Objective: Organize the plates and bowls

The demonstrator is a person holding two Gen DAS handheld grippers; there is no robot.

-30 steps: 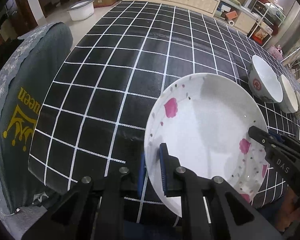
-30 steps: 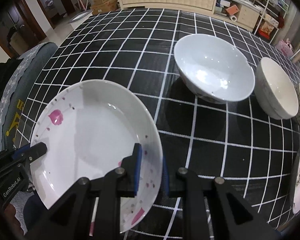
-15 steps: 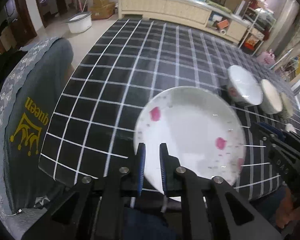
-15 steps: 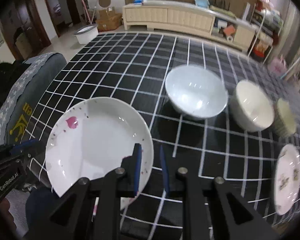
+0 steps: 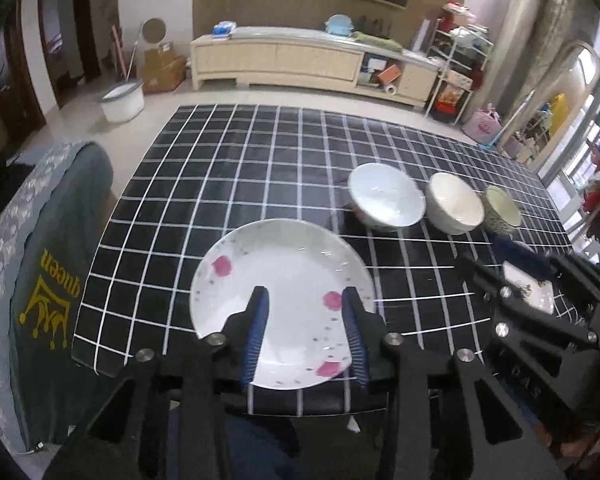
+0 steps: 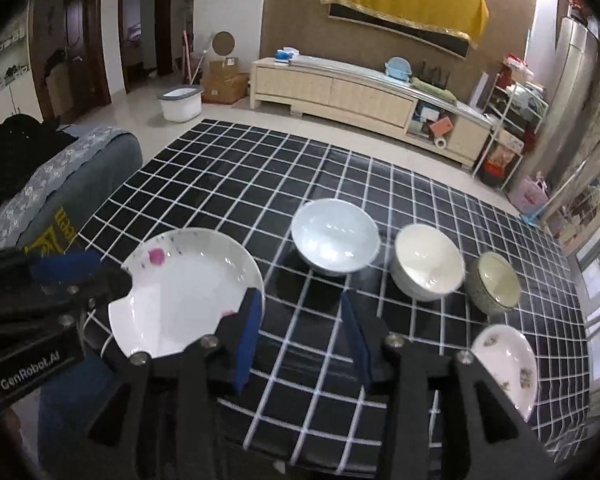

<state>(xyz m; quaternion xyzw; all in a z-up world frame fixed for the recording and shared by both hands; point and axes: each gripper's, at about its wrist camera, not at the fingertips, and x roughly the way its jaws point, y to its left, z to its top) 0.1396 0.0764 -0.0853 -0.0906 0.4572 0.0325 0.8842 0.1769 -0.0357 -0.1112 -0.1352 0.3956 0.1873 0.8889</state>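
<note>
A white plate with pink flowers [image 5: 276, 280] [image 6: 180, 292] lies on the black checked table [image 5: 236, 184] near its front left corner. My left gripper [image 5: 304, 336] is open above the plate's near rim, holding nothing. My right gripper [image 6: 300, 336] is open and empty, above the table just right of the plate. Three bowls stand in a row: a pale blue one [image 6: 334, 236] [image 5: 386, 200], a cream one [image 6: 428, 262] [image 5: 454, 202] and a small speckled green one [image 6: 494, 282] [image 5: 502, 210]. A small patterned plate [image 6: 508, 362] lies at the front right.
A chair draped with a grey cloth printed "queen" [image 5: 52, 280] stands at the table's left edge. A long cream cabinet [image 6: 364, 96] and a white tub [image 6: 180, 102] are on the floor beyond the table.
Both grippers opened and let go of the flowered plate, which now rests on the table. Both have pulled back and up, so the whole table and room show.
</note>
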